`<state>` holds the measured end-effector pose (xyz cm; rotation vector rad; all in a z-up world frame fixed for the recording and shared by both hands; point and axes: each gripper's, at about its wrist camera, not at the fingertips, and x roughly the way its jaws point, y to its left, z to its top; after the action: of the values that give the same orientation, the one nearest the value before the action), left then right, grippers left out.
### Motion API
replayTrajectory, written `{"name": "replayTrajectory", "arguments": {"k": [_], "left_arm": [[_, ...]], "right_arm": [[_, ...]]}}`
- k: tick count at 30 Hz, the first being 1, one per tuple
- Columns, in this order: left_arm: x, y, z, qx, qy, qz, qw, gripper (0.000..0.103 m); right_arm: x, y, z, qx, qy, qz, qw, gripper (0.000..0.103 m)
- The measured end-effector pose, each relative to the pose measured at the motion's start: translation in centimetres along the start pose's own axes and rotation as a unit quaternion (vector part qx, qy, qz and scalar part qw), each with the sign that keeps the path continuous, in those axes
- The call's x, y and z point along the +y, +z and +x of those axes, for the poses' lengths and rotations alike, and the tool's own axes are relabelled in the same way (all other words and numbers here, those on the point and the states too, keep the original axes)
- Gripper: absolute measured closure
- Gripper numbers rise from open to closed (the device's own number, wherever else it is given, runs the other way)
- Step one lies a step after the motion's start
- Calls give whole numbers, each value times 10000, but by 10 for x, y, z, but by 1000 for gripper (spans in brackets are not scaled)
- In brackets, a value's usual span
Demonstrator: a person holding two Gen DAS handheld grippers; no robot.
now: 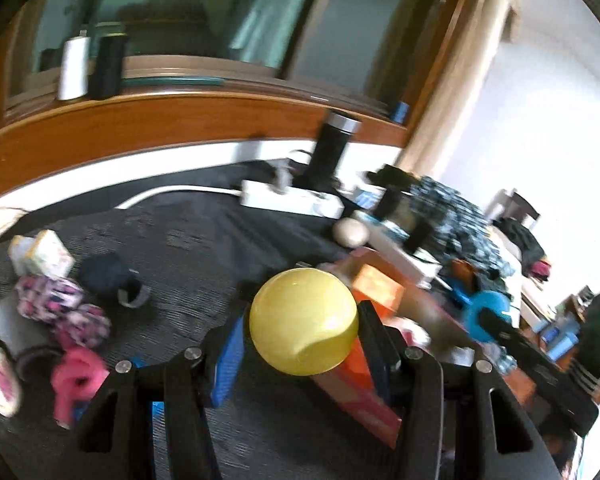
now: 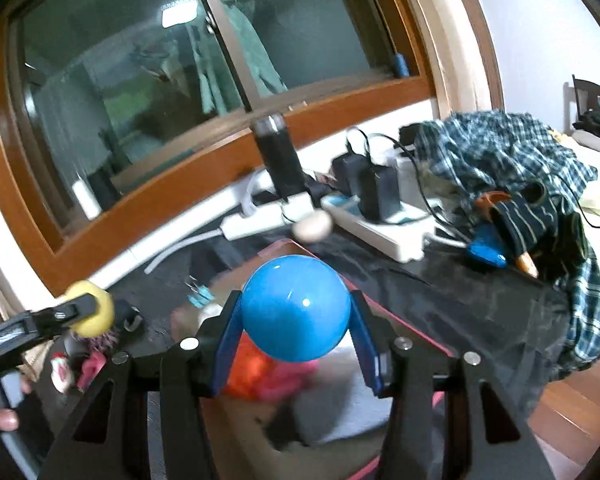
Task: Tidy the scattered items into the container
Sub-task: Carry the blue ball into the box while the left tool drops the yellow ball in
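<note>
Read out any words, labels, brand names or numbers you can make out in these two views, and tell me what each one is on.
None can be read.
Patterned packets on the dark mat: printing too blurred.
Orange box in the container: no legible lettering.
Black bottle by the window: no label visible.
Yellow ball and blue ball: plain, no markings.

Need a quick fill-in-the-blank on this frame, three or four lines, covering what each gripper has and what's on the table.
1. The left gripper is shut on a ____ ball.
2. The right gripper is shut on a ____ ball.
3. The black bottle stands in front of the ____.
4. A ____ shirt lies heaped on the table.

Missing words: yellow; blue; window; plaid
</note>
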<state>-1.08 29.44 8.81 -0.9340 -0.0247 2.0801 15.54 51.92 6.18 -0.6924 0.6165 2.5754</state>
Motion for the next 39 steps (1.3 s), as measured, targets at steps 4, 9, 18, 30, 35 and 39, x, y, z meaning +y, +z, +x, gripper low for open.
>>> {"name": "replayTrajectory", "arguments": {"k": [4,9,18,30,35,39], "left_arm": [[-32,-12,3,108,-244,163,9995,48],[-54,-21,6,203,-331,259,9989,48],[-71,-34,26,488,-454,371,9971,48],[-80,-51,38,799,-545,326,9948,25],[-61,-51,26,648,-440,131,9968,25],[-39,-56,14,535,-305,-62,9981,25]], "right_arm": [[-10,-2,16,314,102,-4,9995,47],[-16,-4,12,215,261,215,9992,29],[-34,-4,-21,-323,247,683,9968,28],[-30,-9,-34,-413,364,695,9961,28],[-20,-12,-35,-406,459,645,9960,28],[-3,-16,-33,-338,592,539,9962,28]]}}
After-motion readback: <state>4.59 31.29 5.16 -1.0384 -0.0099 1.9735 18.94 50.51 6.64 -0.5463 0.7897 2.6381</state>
